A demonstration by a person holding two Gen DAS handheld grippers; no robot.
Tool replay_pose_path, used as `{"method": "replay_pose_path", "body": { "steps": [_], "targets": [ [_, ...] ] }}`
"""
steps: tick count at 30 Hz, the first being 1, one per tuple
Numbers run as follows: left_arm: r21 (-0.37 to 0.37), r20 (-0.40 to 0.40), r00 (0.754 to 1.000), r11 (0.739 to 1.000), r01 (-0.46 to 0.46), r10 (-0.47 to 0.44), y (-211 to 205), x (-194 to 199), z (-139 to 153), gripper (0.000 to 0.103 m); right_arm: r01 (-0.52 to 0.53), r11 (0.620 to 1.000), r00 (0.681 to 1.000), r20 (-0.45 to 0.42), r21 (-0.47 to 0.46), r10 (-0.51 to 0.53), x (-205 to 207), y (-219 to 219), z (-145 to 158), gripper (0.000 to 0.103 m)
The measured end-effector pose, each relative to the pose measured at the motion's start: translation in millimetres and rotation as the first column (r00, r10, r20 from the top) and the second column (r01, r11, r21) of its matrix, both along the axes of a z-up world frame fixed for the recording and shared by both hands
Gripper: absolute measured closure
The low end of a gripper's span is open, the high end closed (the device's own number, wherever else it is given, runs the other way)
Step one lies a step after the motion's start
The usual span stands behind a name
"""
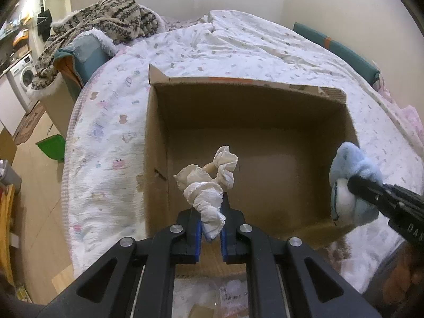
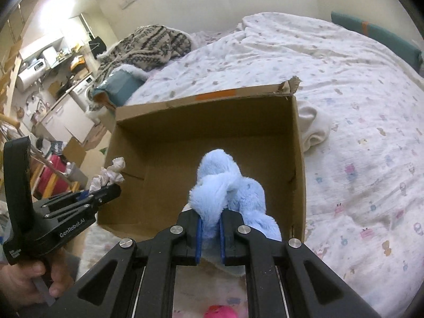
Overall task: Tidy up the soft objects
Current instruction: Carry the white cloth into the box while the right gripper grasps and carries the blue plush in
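An open cardboard box (image 1: 159, 137) (image 2: 298, 137) stands on the bed; its inside looks empty. My left gripper (image 1: 211, 225) is shut on a white frilly scrunchie (image 1: 206, 185) and holds it over the box's near left part; both show in the right wrist view, the gripper (image 2: 106, 189) and the scrunchie (image 2: 111, 172), at the box's left wall. My right gripper (image 2: 210, 228) is shut on a light blue plush toy (image 2: 228, 182), held over the box's near edge; the toy (image 1: 352, 175) shows at the box's right wall.
The bed (image 1: 111, 132) has a white printed quilt. A patterned knit blanket (image 1: 106, 23) lies at its far left. A cream cloth (image 2: 315, 127) lies right of the box. A pink plush thing (image 2: 220, 312) is below my right gripper. Kitchen clutter fills the left.
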State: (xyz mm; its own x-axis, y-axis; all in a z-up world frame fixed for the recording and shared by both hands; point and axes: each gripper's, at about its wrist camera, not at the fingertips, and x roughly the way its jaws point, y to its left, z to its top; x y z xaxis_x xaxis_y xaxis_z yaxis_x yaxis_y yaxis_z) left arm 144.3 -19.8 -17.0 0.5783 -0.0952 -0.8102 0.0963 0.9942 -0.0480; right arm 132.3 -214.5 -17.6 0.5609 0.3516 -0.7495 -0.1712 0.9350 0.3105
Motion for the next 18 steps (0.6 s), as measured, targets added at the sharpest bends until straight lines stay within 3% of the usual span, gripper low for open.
{"method": "replay_pose_path", "body": {
  "steps": [4,18],
  "targets": [
    [-0.027,-0.025,1.000,0.999,-0.019,0.018,7.0,3.5,-7.3,0.093,-0.001,1.000,0.999,-0.039,-0.022,0.000,5.1,-0.7,-14.9,0.092],
    [-0.044,-0.025,1.000,0.999,-0.016,0.015,5.5,1.8,-8.8,0.092,0.012,1.000,0.998,-0.057,-0.024,-0.014,8.4,2.1,-20.8,0.091]
  ]
}}
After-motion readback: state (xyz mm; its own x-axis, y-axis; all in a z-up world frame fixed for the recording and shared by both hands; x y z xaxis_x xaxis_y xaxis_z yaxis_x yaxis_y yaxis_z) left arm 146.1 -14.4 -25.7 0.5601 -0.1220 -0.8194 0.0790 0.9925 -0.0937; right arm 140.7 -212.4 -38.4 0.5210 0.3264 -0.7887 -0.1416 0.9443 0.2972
